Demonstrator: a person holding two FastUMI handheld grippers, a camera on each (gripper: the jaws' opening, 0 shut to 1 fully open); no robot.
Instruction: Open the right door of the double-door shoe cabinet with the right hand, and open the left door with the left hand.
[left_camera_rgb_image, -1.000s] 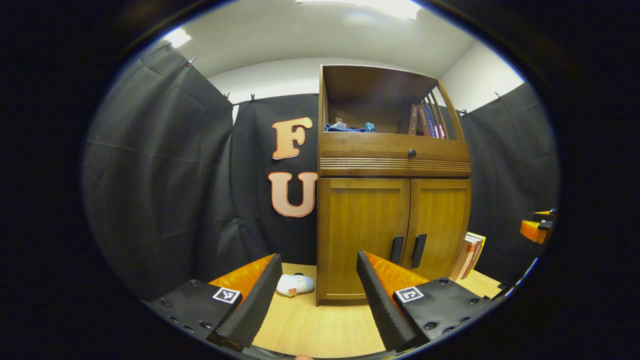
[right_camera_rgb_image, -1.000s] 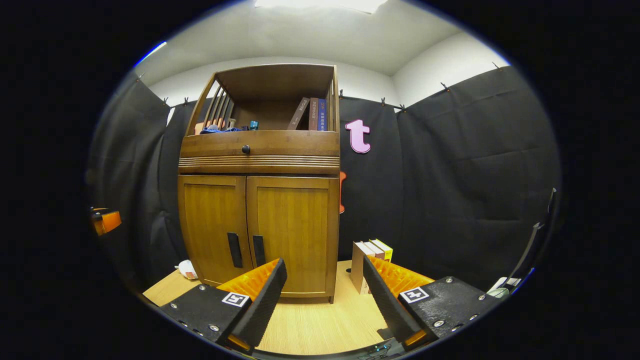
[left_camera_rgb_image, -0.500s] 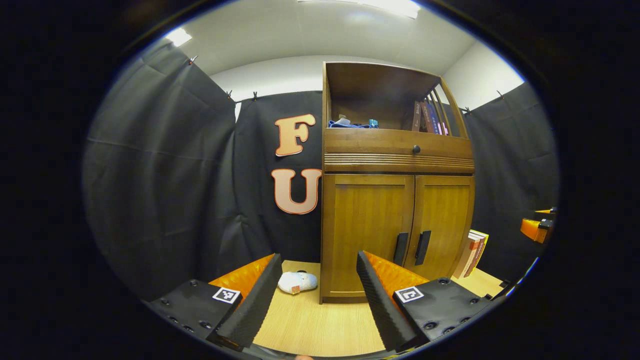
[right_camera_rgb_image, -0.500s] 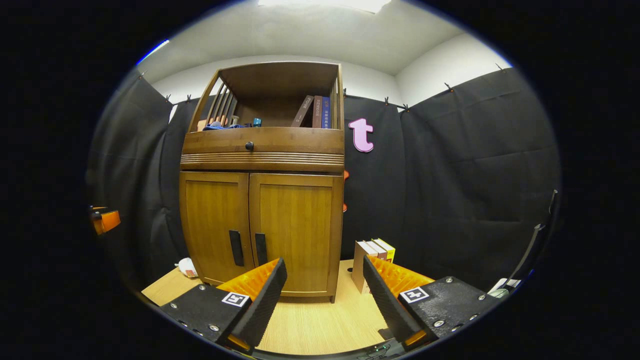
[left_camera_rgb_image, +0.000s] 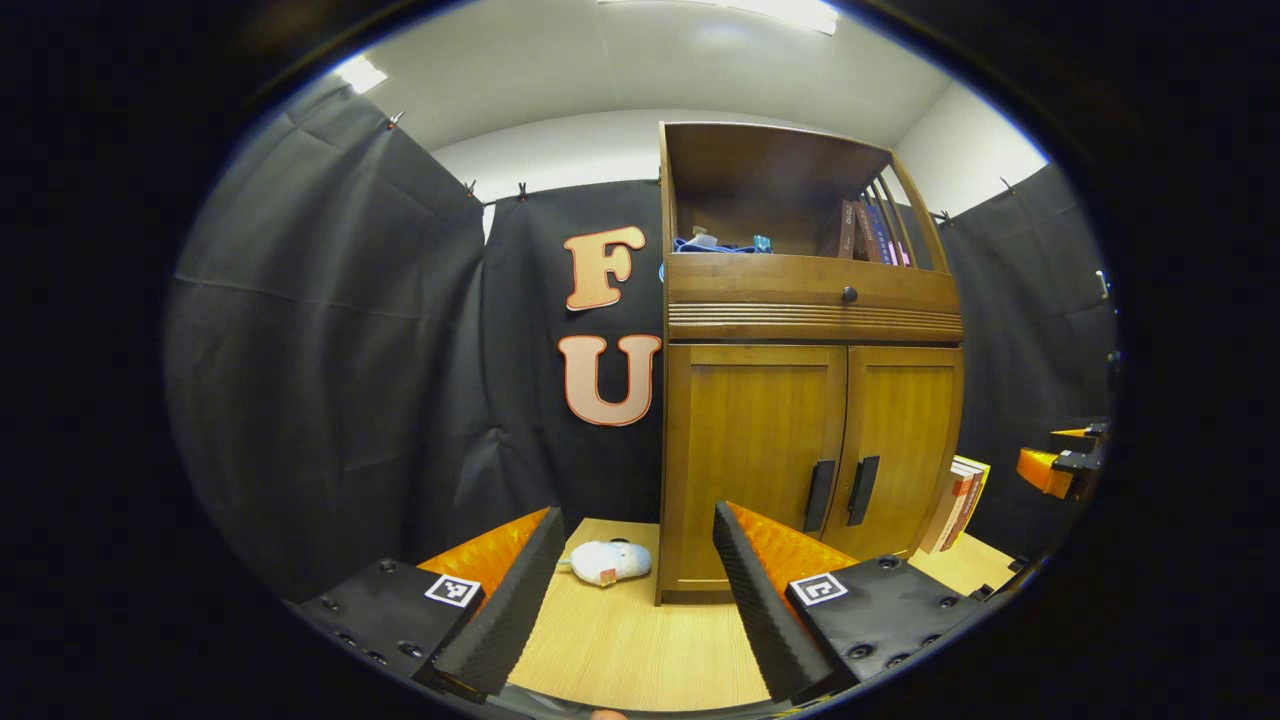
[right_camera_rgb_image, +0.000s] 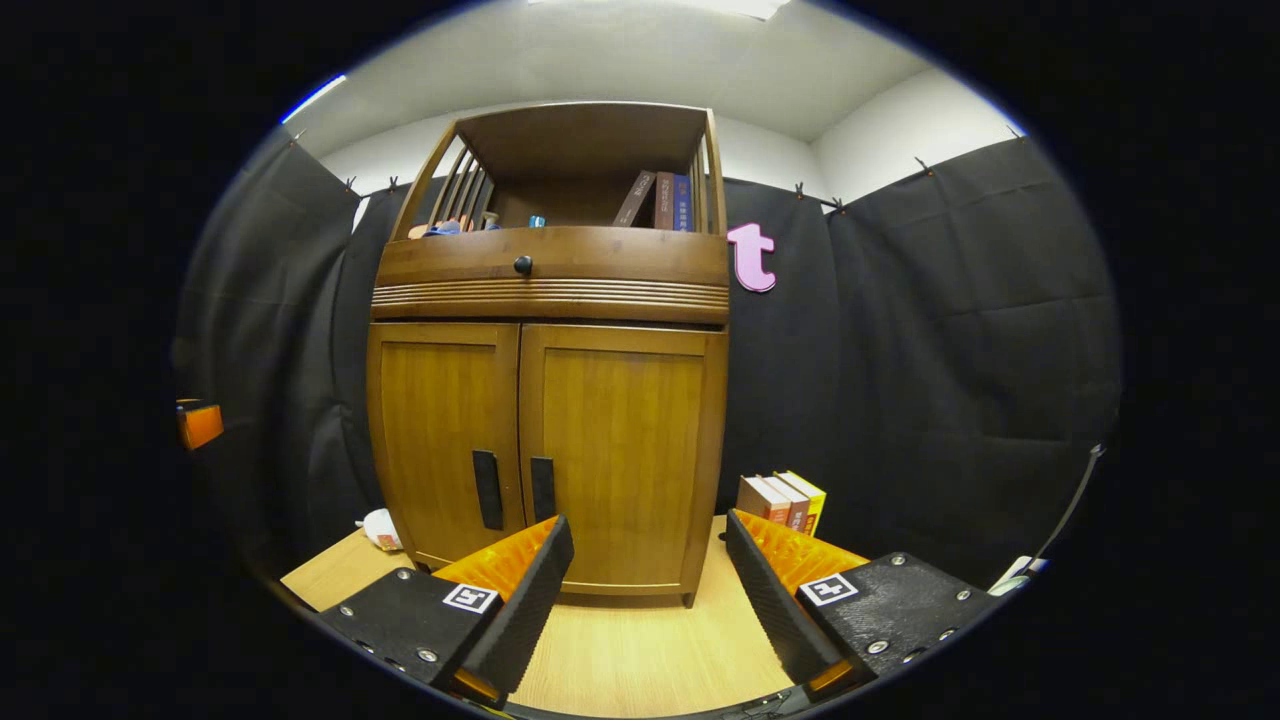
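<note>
Cabinet (right_camera_rgb_image: 545, 400), 2 doors shut; approach step, nothing gripped.

Item stands upright on the wooden surface (right_camera_rgb_image: 640, 660) against the booth wall, long axis vertical, front facing both cameras. Right door (right_camera_rgb_image: 620, 455) and left door (right_camera_rgb_image: 440, 440) closed flush; right handle (right_camera_rgb_image: 542, 489) and left handle (right_camera_rgb_image: 487, 489) are vertical bars just beside the centre seam. Right tongs (right_camera_rgb_image: 645, 590): apart, empty, well short of the front. Left tongs (left_camera_rgb_image: 630, 590): apart, empty, aimed left of the cabinet. Judged next: right tongs advance to the right handle, close across the bar, pull outward along the hinge arc; left tongs then likewise. Nearby: books (right_camera_rgb_image: 785, 500), white soft item (left_camera_rgb_image: 610, 562).
</note>
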